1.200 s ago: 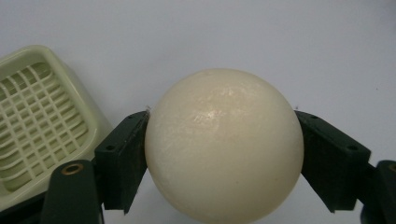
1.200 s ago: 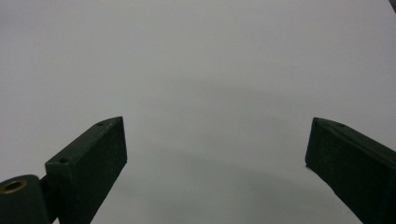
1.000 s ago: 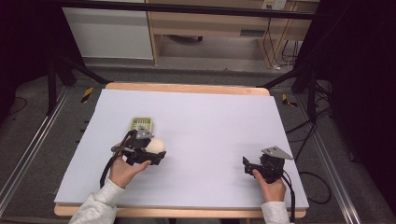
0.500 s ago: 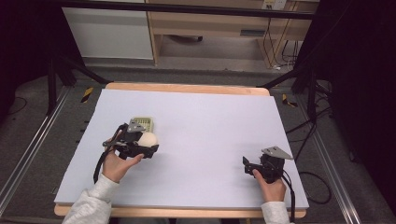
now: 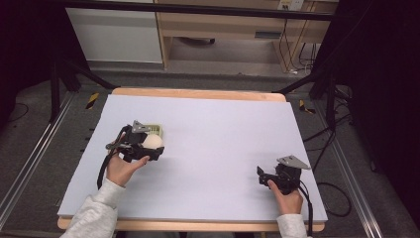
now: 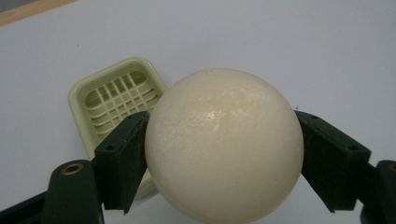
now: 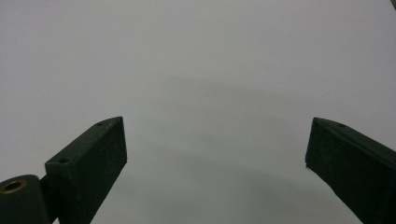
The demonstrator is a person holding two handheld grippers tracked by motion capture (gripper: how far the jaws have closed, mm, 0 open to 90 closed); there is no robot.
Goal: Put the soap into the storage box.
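A cream ball sits squeezed between the two black jaws of my left gripper, which is shut on it. In the high view that ball hangs at the left of the white table, just in front of a pale green slatted tray. The left gripper view has the green tray lying flat behind and to the left of the ball. My right gripper rests near the table's front right, and its jaws stand wide open over bare white surface with nothing between them.
The white table top has a wooden rim along its far edge. Black frame legs and cables stand on the floor at both sides. A cable trails from the right gripper off the table's front right corner.
My left hand has carried the ball leftwards and slightly away, closer to the green tray. The right hand has kept still.
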